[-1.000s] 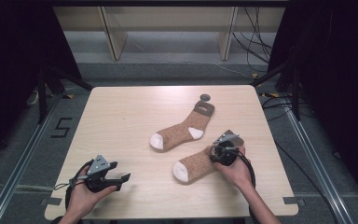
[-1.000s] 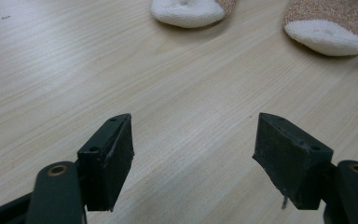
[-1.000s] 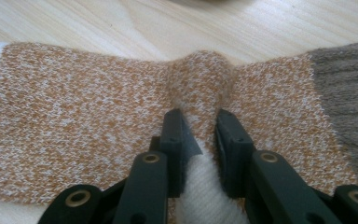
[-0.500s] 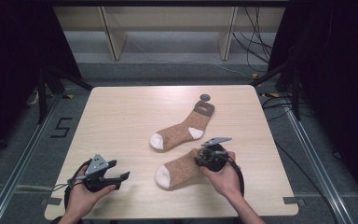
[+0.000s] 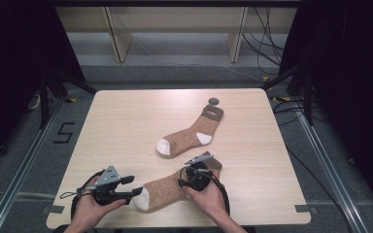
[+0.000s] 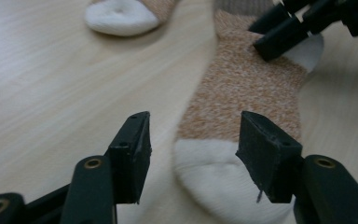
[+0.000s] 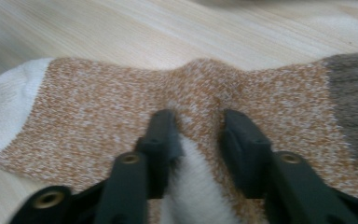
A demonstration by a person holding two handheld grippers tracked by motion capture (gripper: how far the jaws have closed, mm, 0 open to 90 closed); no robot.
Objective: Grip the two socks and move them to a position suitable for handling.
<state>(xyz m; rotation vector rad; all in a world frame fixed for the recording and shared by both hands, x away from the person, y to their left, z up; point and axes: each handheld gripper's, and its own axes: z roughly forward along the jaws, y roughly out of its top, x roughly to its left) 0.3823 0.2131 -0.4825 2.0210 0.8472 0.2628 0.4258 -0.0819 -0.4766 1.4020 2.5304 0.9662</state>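
Right now your two claws meet at the near sock (image 5: 167, 190), a speckled orange-brown knit with a fuzzy white toe, a white heel and a ribbed grey-brown cuff. It lies flat on the pale wood-grain surface (image 5: 126, 126) near its front edge, toe pointing to your left and cuff to your right.

Your left claw (image 5: 135, 190) sits low at the toe end. In the left gripper view its two blocky black jaws stand apart on either side of the rounded white toe (image 6: 214, 172); they have just been closing in, yet gaps remain between the pads and the soft knit, so nothing is pinched.

Your right claw (image 5: 190, 177) rests over the heel region of the same sock. In the right gripper view its slimmer black jaws have just been opening, and they straddle a raised white fold of the heel (image 7: 191, 186) with the orange weave bunched into a small ridge beyond the tips. The fabric sits between them, but whether the pads press it I cannot tell.

Farther back, a second sock (image 5: 189, 137) of the same knit lies flat and diagonal near the middle of the surface, well apart from both claws, with a small dark round disc (image 5: 214, 101) just beyond its cuff.
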